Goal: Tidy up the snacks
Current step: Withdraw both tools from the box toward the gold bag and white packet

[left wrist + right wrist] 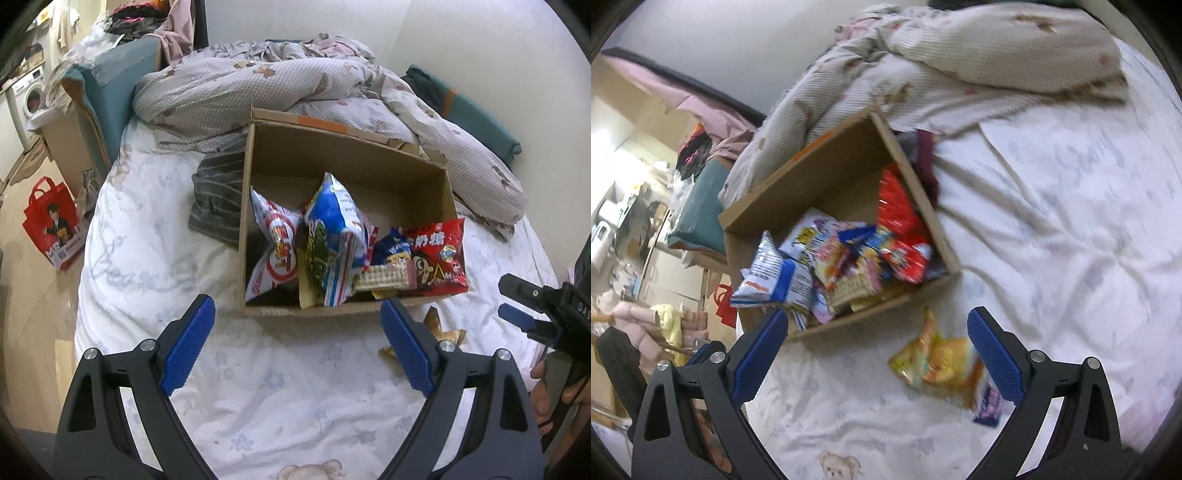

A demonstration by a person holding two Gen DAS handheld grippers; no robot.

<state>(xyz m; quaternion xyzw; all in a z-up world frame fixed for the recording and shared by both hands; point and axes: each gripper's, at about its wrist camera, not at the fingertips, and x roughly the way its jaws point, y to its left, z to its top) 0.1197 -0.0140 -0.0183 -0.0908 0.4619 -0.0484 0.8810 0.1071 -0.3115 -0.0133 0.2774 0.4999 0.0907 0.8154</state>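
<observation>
Mostly done, judging by cardboard box [916, 192] on bed [1052, 221], already packed with snack packets [849, 258]. Left outside: yellow packet [938, 362], just off box's 6 o'clock edge. Both spread, pinching nothing: left hand-held gripper [297, 345], right hand-held gripper [877, 356].

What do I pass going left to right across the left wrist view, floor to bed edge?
Red printed shopping bag → grey striped folded cloth → open brown cardboard box → red foil snack packet → black right claw.
</observation>
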